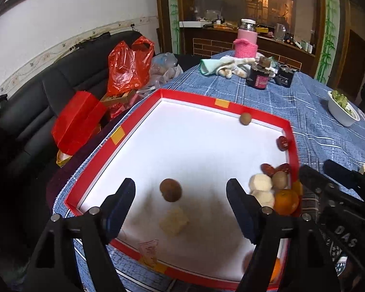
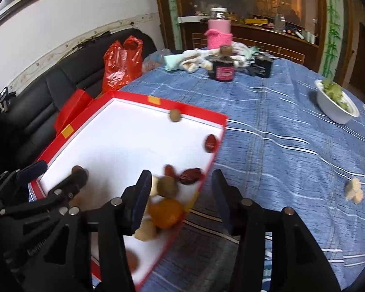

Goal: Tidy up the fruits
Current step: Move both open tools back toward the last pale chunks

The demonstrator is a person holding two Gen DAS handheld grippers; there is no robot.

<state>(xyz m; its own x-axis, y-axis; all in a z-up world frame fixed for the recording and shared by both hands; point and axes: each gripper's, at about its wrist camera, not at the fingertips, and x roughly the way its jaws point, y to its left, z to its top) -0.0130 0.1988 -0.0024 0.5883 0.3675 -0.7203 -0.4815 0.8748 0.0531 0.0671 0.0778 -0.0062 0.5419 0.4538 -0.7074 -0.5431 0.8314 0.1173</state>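
We judged the sorting partly done: most fruits lay in the tray [image 1: 227, 108], clustered at 3 o'clock, one piece [image 2: 354, 191] out on the cloth. Our left gripper [image 1: 181, 194] and right gripper [image 2: 181, 187] both hung spread, empty.

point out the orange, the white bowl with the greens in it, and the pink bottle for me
orange [image 1: 286, 201], left wrist view, middle of its peel.
white bowl [image 2: 333, 112], right wrist view, outer side wall.
pink bottle [image 1: 246, 43], left wrist view, knitted pink sleeve.
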